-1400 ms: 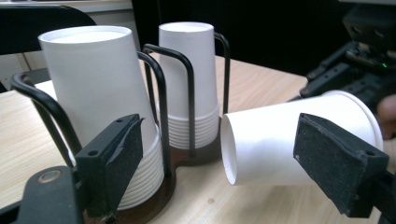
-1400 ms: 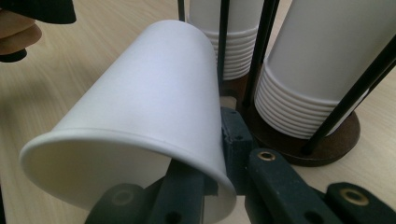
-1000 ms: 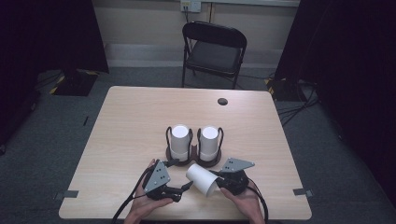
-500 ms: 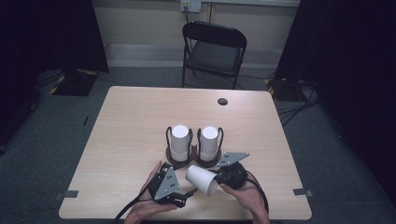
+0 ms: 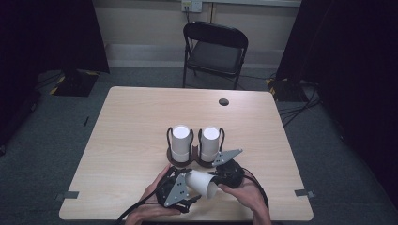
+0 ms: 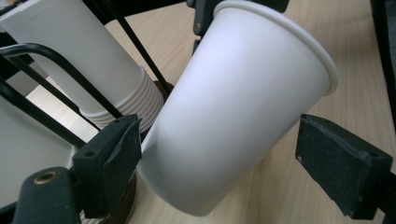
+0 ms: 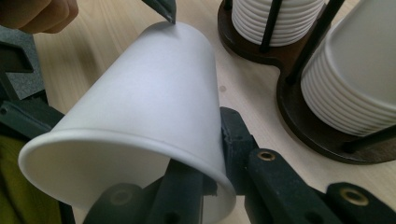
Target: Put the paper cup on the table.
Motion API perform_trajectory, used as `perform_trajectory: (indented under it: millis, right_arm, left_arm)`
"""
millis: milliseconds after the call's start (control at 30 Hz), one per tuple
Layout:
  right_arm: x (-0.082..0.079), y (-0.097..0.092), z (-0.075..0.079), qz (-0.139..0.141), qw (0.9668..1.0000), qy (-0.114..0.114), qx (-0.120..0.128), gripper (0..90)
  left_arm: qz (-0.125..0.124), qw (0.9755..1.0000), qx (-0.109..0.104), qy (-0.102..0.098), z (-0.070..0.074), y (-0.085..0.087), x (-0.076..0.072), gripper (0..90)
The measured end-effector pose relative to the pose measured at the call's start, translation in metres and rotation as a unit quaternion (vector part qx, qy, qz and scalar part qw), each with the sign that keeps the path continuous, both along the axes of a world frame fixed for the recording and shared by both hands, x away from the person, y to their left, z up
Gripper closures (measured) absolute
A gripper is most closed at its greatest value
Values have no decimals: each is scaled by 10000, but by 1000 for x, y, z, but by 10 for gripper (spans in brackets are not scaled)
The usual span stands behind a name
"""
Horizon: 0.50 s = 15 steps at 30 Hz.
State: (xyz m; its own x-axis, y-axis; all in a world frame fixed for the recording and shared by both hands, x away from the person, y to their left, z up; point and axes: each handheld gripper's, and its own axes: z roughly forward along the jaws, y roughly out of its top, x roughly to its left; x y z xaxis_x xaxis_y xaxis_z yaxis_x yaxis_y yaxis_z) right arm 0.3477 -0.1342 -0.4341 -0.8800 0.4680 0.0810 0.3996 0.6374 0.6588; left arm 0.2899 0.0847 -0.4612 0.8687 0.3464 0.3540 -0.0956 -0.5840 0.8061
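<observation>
Your right gripper (image 7: 205, 163) pinches the rim of the paper cup (image 7: 140, 121), one jaw inside the mouth and one outside on the wall, so the cup hangs tilted just above the table (image 5: 122, 122) at the near edge. Your left gripper (image 6: 224, 163) has just been opening its jaws: they now stand wide on either side of the cup's body, the right pad clear of the wall and the left one at most brushing it, so the cup (image 6: 233, 102) rests with the right gripper alone. Compared with a second ago, the cup sits a little nearer to you and more between your hands. Judging from this, the handover to the right side is done and the cup is free to carry. Just beyond, the two stacks of cups (image 5: 180, 140) stand upright in their wire holder (image 5: 193, 161), near the middle of the table
</observation>
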Motion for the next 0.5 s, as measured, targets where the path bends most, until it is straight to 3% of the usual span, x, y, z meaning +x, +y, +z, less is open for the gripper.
perform_trajectory:
  millis: [133, 267, 367, 500]
  right_arm:
    - [2, 4, -1, 22, 10000, 43, -34, 868]
    - [3, 4, 1, -33, 10000, 2, -23, 868]
    - [4, 5, 1, 1, 10000, 15, -20, 871]
    - [5, 6, 2, 26, 10000, 64, 62, 881]
  left_arm:
    - [-48, 9999, 9, -96, -1, -2, 1, 137]
    - [-125, 9998, -155, -99, -2, -4, 2, 117]
    - [-194, 9997, -76, -157, -3, -9, 2, 109]
    - [-98, 9995, 121, -265, -5, -19, 0, 132]
